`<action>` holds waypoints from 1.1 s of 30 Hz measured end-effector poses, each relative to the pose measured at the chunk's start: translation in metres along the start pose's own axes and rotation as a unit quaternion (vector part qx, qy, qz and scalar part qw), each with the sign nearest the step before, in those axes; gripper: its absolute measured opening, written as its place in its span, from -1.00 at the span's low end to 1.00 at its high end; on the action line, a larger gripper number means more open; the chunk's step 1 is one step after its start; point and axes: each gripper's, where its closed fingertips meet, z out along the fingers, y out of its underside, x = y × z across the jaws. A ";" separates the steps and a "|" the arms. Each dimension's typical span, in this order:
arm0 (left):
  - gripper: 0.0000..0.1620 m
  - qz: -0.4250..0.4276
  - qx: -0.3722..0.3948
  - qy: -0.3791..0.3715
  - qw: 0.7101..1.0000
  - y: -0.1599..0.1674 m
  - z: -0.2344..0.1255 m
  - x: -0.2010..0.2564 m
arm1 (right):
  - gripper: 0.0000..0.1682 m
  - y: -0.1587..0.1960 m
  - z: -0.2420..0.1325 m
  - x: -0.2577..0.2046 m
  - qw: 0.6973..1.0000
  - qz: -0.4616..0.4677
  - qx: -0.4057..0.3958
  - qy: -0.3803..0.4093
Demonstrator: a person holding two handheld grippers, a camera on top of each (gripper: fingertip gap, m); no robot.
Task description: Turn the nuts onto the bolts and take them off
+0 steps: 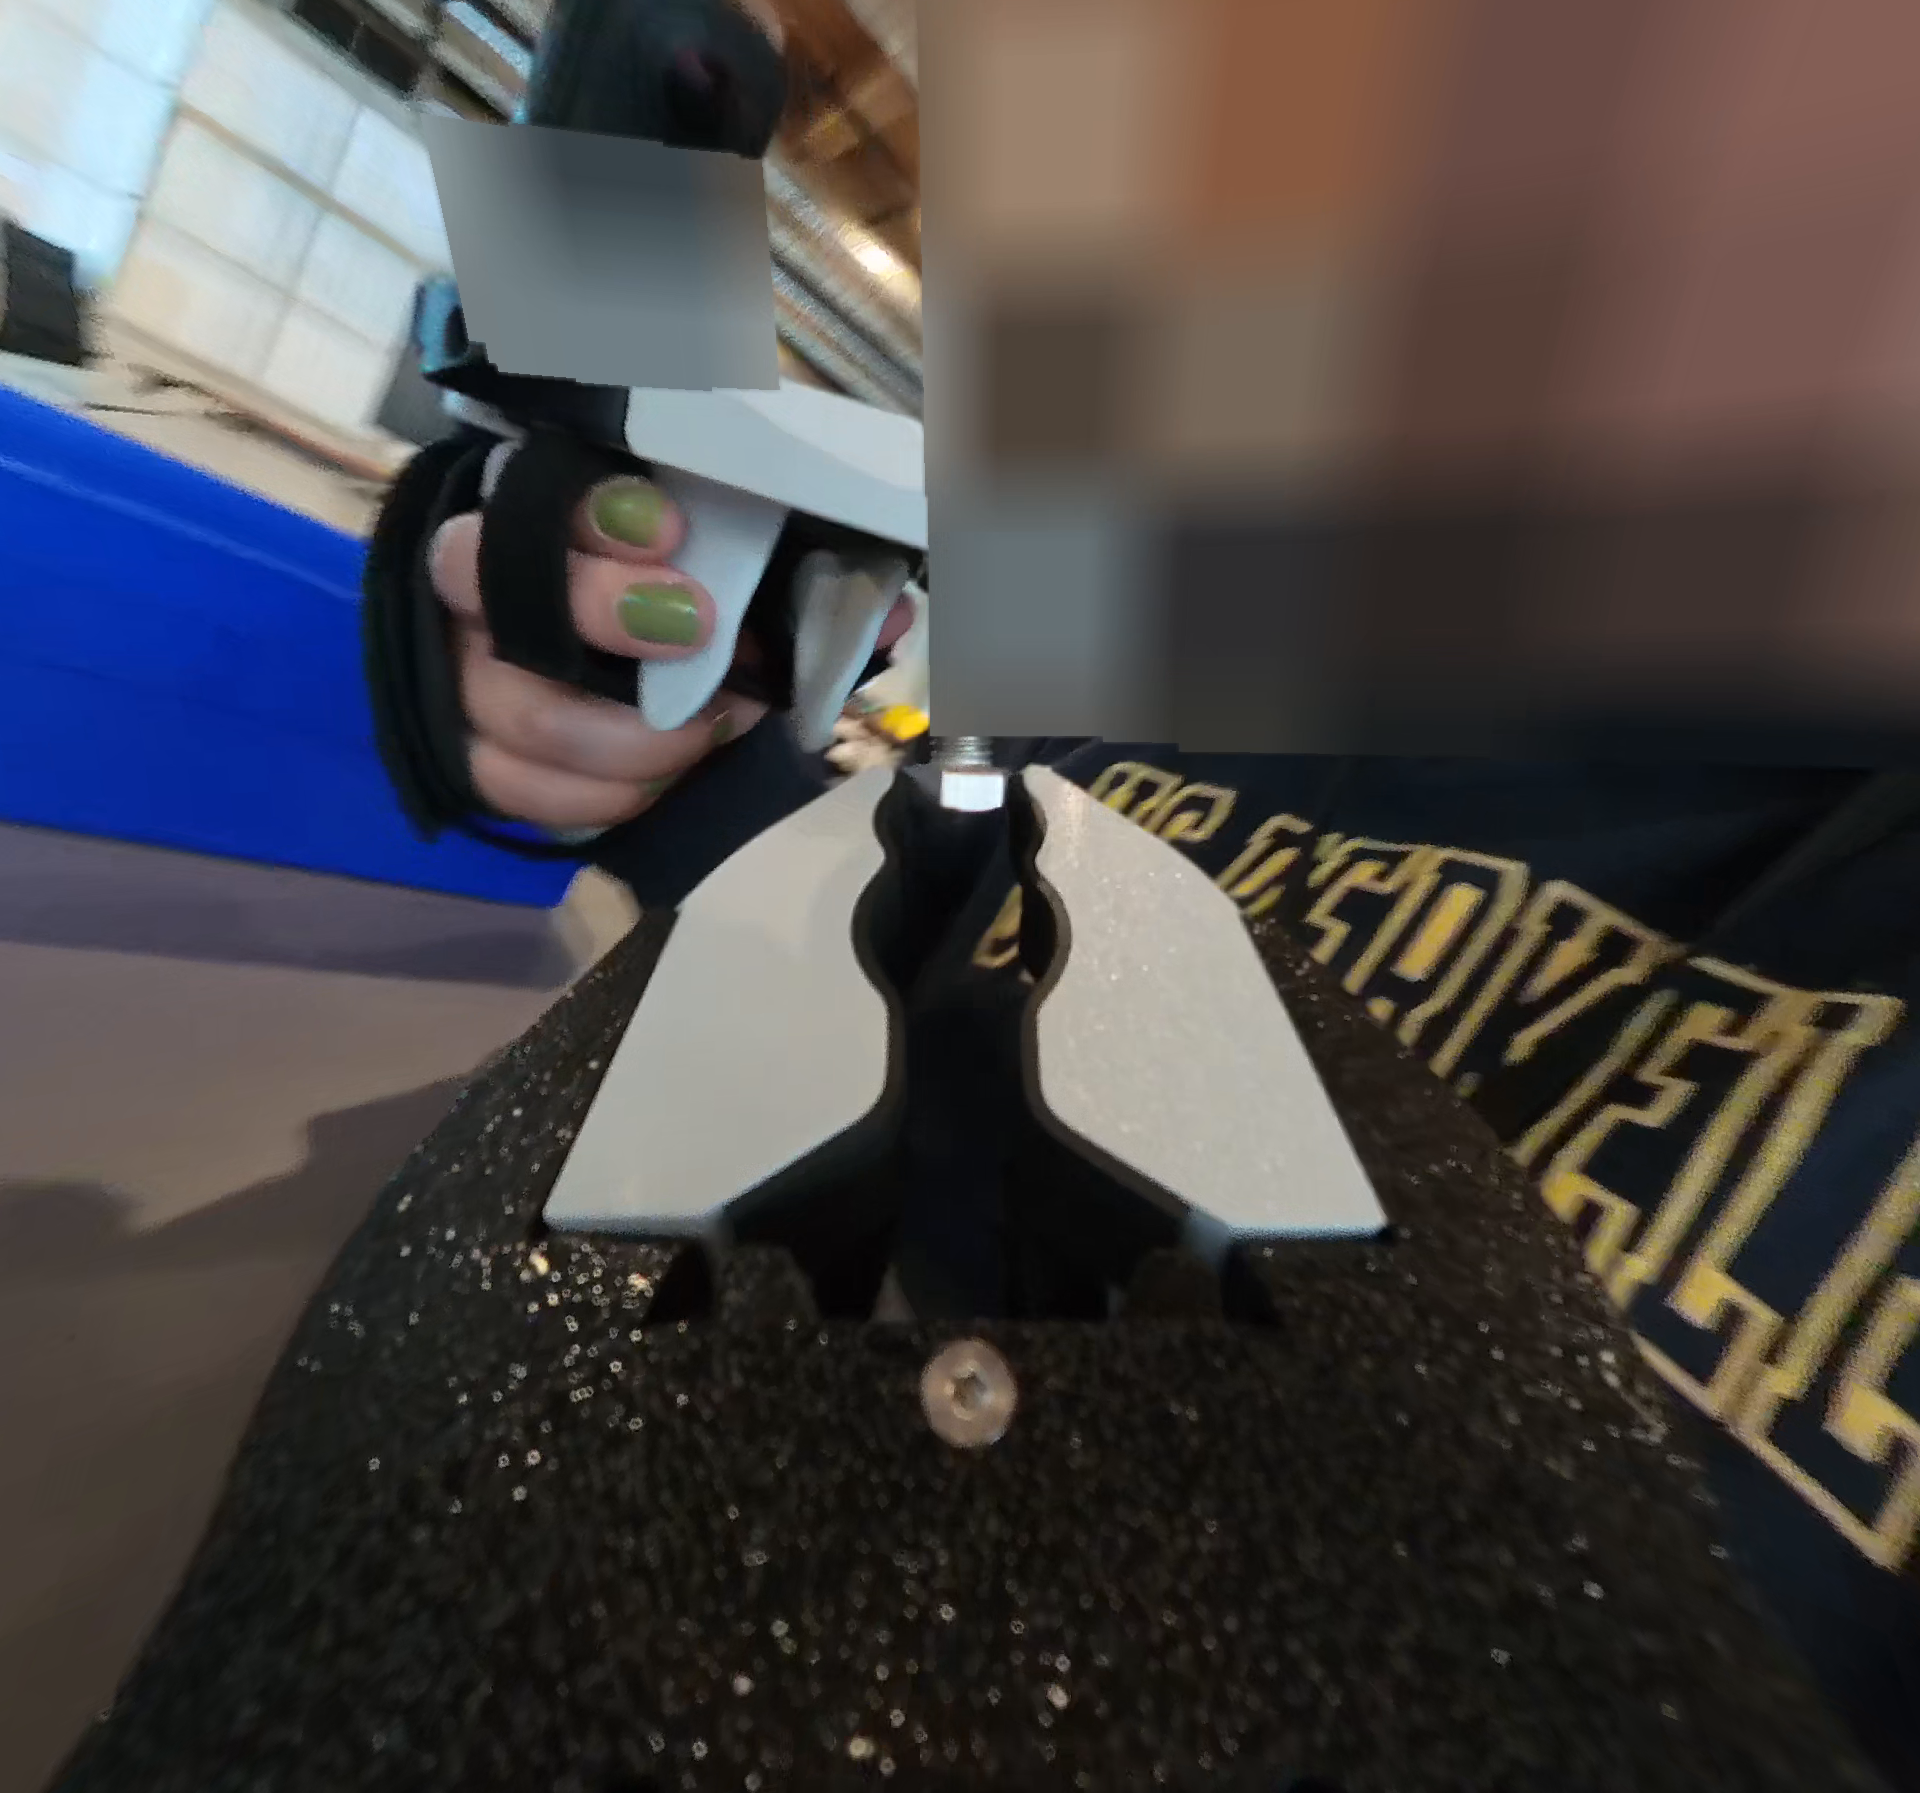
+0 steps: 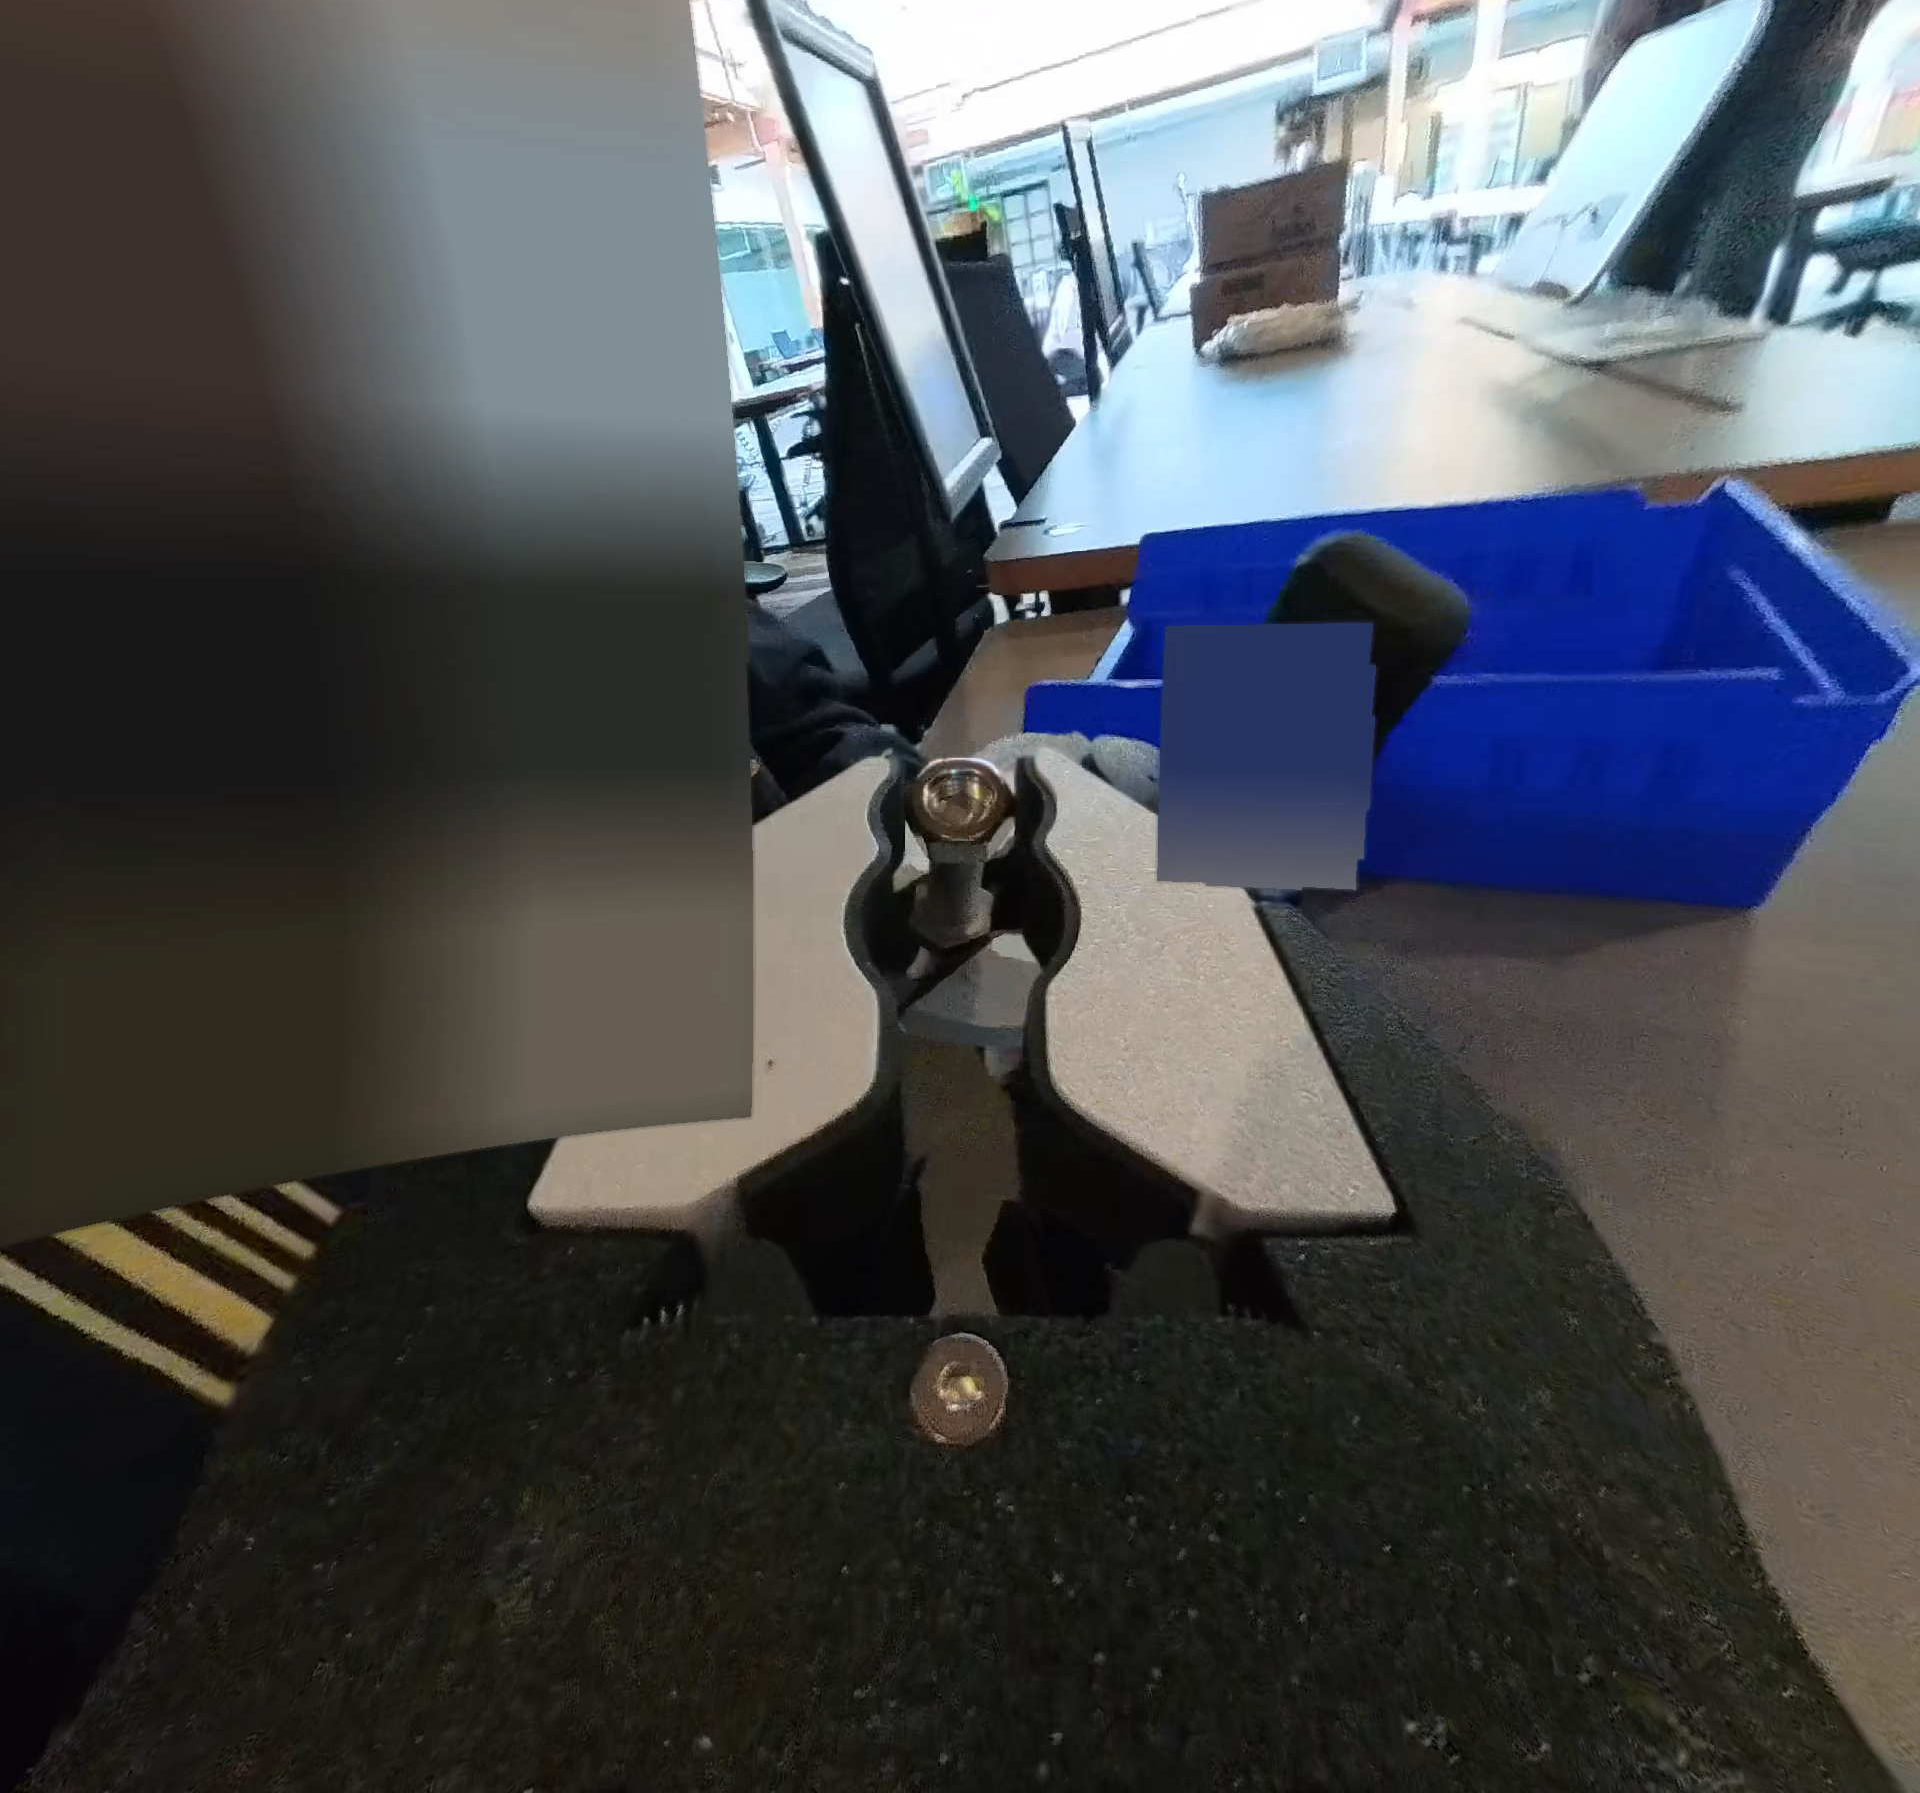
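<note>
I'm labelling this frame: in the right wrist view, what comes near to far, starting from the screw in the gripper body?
Mounting screw → bolt head gripped at the fingertips → blue bin → long table → cardboard boxes.

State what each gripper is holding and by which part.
The right gripper clamps the bolt by its hex head at the fingertips. The left gripper pinches the nut by its flats, threaded on that bolt.
</note>
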 end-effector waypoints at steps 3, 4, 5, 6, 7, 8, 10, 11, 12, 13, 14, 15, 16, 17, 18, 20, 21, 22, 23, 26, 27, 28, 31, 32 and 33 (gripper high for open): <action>-0.78 0.025 -0.017 -0.050 0.998 0.002 -0.003 -0.010 | -0.76 0.005 -0.004 0.006 0.999 0.039 -0.029 0.021; -0.79 0.036 -0.025 -0.068 0.997 0.002 -0.004 -0.013 | -0.76 0.007 -0.006 0.007 0.998 0.040 -0.041 0.032; -0.79 0.049 -0.034 -0.085 0.995 0.003 -0.005 -0.016 | -0.77 0.009 -0.007 0.008 0.997 0.042 -0.054 0.045; -0.79 0.062 -0.042 -0.099 0.992 0.003 -0.006 -0.018 | -0.77 0.011 -0.009 0.008 0.995 0.045 -0.066 0.055; -0.79 0.074 -0.043 -0.112 0.990 0.002 -0.007 -0.019 | -0.77 0.011 -0.011 0.008 0.994 0.045 -0.072 0.064; -0.79 0.085 -0.042 -0.122 0.988 0.001 -0.008 -0.020 | -0.77 0.012 -0.012 0.009 0.993 0.050 -0.075 0.073; -0.79 0.101 -0.038 -0.142 0.984 -0.002 -0.011 -0.023 | -0.77 0.013 -0.013 0.012 0.991 0.058 -0.075 0.098; -0.79 0.107 -0.035 -0.154 0.982 -0.003 -0.012 -0.026 | -0.77 0.013 -0.014 0.015 0.989 0.063 -0.071 0.113; -0.79 0.111 -0.033 -0.164 0.980 -0.004 -0.013 -0.028 | -0.77 0.013 -0.015 0.018 0.987 0.073 -0.064 0.129; -0.79 0.115 -0.027 -0.175 0.977 -0.006 -0.015 -0.030 | -0.76 0.012 -0.015 0.021 0.985 0.082 -0.053 0.145; -0.79 0.117 -0.020 -0.185 0.976 -0.008 -0.017 -0.032 | -0.77 0.011 -0.015 0.025 0.982 0.091 -0.040 0.163; -0.79 0.119 -0.014 -0.195 0.974 -0.009 -0.018 -0.035 | -0.77 0.011 -0.016 0.029 0.978 0.101 -0.028 0.182; -0.79 0.121 -0.007 -0.207 0.971 -0.011 -0.021 -0.037 | -0.77 0.011 -0.016 0.034 0.973 0.109 -0.016 0.205; -0.79 0.123 0.000 -0.218 0.968 -0.013 -0.023 -0.040 | -0.77 0.012 -0.017 0.038 0.966 0.116 -0.005 0.230; -0.79 0.126 0.007 -0.231 0.965 -0.014 -0.025 -0.043 | -0.77 0.012 -0.019 0.043 0.958 0.125 0.004 0.260; -0.79 0.132 0.014 -0.255 0.958 -0.016 -0.029 -0.048 | -0.77 0.015 -0.022 0.051 0.938 0.134 0.018 0.319; -0.79 0.138 0.015 -0.264 0.955 -0.016 -0.030 -0.049 | -0.77 0.014 -0.022 0.053 0.931 0.130 0.024 0.340; -0.79 0.144 0.017 -0.272 0.951 -0.017 -0.030 -0.050 | -0.77 0.014 -0.023 0.054 0.926 0.123 0.028 0.356; -0.79 0.149 0.017 -0.277 0.949 -0.017 -0.030 -0.050 | -0.77 0.013 -0.023 0.055 0.922 0.115 0.032 0.367; -0.79 0.152 0.023 -0.278 0.948 -0.019 -0.030 -0.050 | -0.77 0.009 -0.021 0.055 0.919 0.101 0.044 0.378; -0.79 0.148 0.026 -0.275 0.950 -0.019 -0.030 -0.050 | -0.77 0.010 -0.021 0.056 0.918 0.099 0.044 0.380; -0.79 0.143 0.030 -0.271 0.952 -0.019 -0.030 -0.050 | -0.77 0.009 -0.021 0.056 0.919 0.097 0.044 0.380; -0.79 0.134 0.041 -0.253 0.957 -0.020 -0.029 -0.047 | -0.77 0.007 -0.019 0.054 0.924 0.093 0.055 0.366; -0.79 0.131 0.044 -0.247 0.959 -0.021 -0.029 -0.046 | -0.77 0.006 -0.019 0.054 0.926 0.092 0.058 0.362; -0.79 0.128 0.047 -0.240 0.961 -0.021 -0.028 -0.045 | -0.77 0.005 -0.018 0.053 0.927 0.089 0.059 0.359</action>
